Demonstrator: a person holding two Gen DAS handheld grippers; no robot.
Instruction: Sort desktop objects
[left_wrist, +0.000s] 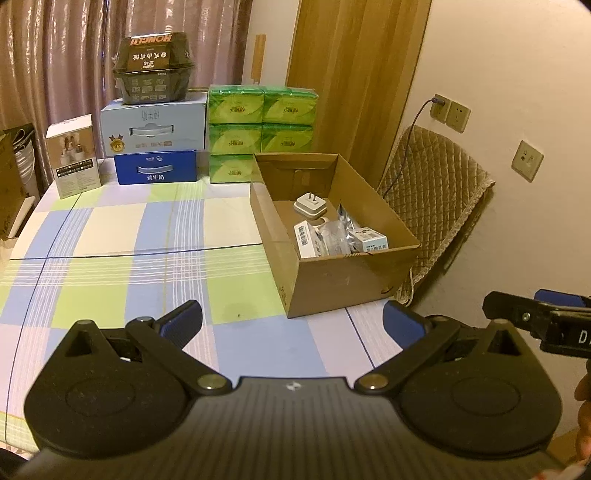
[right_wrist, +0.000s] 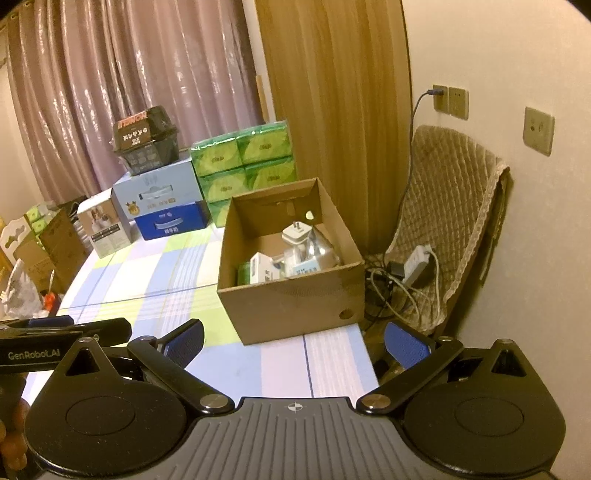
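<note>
Visibly one cardboard box (left_wrist: 332, 280), two gaping grippers, left gripper (left_wrist: 291, 325), right gripper (right_wrist: 295, 341)

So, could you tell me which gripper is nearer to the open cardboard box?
Right, though only slightly. The right gripper sits almost straight in front of the cardboard box, open and empty. The left gripper is open beside it, with the box ahead and off to its right.

Black left gripper (left_wrist: 291, 325), blue pads (left_wrist: 183, 323), "GenRobot_AI" lettering

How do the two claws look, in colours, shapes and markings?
Both the left claw and the right claw are black, with round pivot discs, silver bolts, a ribbed grey body and blue ribbed pads. The left one's side reads "GenRobot_AI".
</note>
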